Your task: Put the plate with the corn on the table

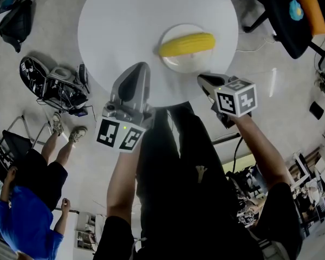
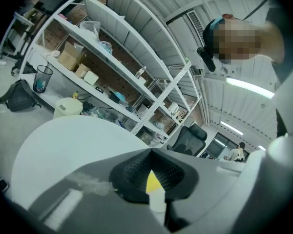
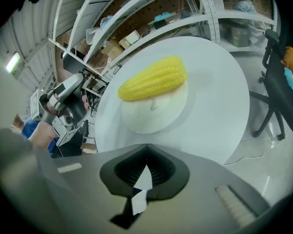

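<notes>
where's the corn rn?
In the head view, the corn lies across the white plate on the round table's right half, near its close edge, just beyond the right claw.

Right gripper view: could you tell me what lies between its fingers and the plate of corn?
In the right gripper view, only a strip of bare round white table separates the right gripper from the white plate.

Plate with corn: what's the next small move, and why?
Probably just back the right gripper off the table edge. The plate with the corn already sits flat on the table, and the gripper's jaws are shut, empty, clear of the rim.
</notes>
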Demonstrator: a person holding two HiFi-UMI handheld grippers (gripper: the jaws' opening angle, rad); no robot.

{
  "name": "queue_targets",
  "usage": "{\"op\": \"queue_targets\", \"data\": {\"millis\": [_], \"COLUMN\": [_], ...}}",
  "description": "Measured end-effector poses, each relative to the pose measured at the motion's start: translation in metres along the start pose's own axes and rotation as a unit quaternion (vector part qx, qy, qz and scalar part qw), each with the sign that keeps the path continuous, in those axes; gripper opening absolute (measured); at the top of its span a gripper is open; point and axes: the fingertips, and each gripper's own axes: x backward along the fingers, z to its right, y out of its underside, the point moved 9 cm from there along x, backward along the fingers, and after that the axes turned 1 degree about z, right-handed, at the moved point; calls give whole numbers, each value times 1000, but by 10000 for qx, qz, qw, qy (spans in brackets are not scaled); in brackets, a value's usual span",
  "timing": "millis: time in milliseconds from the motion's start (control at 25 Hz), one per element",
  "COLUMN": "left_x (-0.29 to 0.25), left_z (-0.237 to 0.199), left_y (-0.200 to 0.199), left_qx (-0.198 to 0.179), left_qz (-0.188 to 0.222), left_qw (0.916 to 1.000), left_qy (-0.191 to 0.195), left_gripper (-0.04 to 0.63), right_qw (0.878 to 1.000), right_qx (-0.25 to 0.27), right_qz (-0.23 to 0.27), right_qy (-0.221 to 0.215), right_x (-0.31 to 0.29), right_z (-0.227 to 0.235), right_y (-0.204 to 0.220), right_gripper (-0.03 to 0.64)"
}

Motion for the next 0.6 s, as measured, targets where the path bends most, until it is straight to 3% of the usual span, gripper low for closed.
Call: {"op": "queue_targets", "data": {"millis": [600], "left_x": [24], "left_z": [58], "left_y": [-46], "left_qx": [-273], "left_qz": [216], "left_qw": [9994], "left_qy": [48], "left_gripper": [5], "right_qw": [9993], "right_qx": [211], "right_qz": [236], "right_qy": [197], "right_x": [45], "right_z": [-46], "right_y": [-6], "right_gripper": [9]}}
